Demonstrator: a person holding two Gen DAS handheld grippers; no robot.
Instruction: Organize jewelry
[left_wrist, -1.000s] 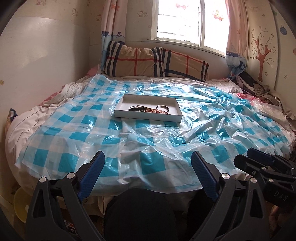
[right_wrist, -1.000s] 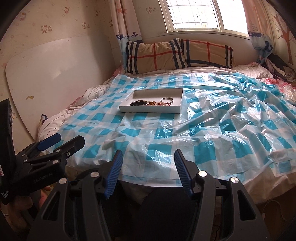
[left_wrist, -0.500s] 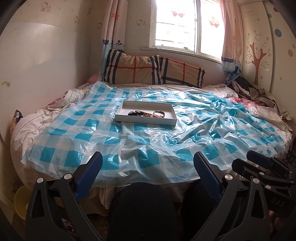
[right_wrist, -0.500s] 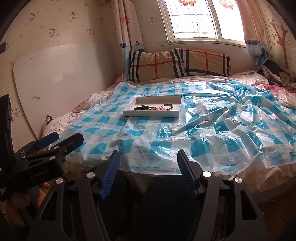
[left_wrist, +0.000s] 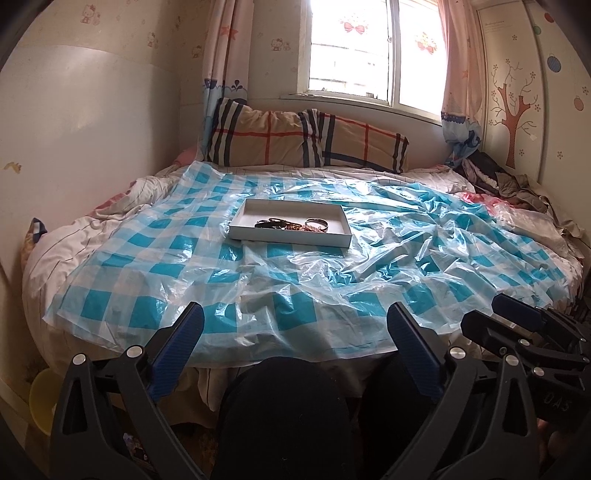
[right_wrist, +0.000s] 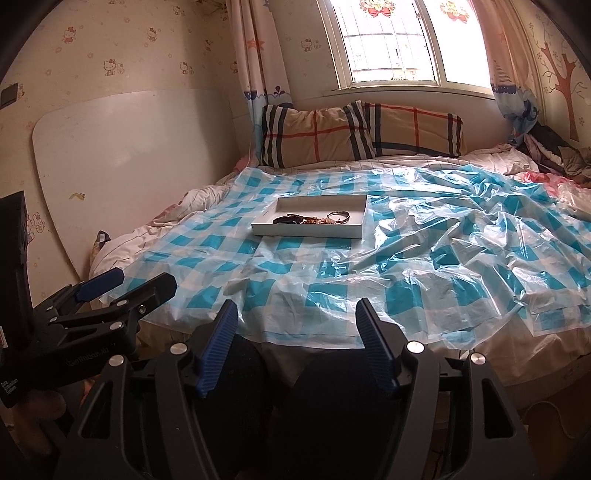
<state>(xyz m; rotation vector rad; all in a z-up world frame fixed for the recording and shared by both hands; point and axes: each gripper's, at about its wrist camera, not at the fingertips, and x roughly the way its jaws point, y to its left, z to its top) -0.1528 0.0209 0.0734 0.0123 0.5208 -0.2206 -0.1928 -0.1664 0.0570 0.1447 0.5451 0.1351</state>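
1. While both tools sit back off the foot of the bed (left_wrist: 110, 236), the left wrist view shows the left hand-held gripper (left_wrist: 295, 332) with jaws wide apart and nothing between them. The white tray (left_wrist: 288, 240) lies mid-bed on the blue checked plastic sheet (left_wrist: 258, 288), well apart from the fingers. The jewelry (left_wrist: 291, 223) is bunched in the tray's near half: dark pieces on the left, a beaded tangle in the middle, a metal bangle (left_wrist: 317, 223) on the right. The right hand-held gripper (left_wrist: 517, 325) shows at the right edge.

2. Right wrist view: the right hand-held gripper (right_wrist: 297, 325) is also spread apart and empty, with the left tool's fingers at the lower left. The same tray (right_wrist: 306, 230) shows the pieces touching or overlapping; I cannot tell how many there are.

3. Judgement: the pieces already lie in the tray, so this fits either a pile gathered before sorting or the tidied end state. No move is settled.

4. Handling, if a piece is picked: the sheet is slick and crinkly over soft bedding, so the tray may slide or tip; steady its rim with one tool. Come in low and pinch one piece at its edge. Chains may drag neighbours.
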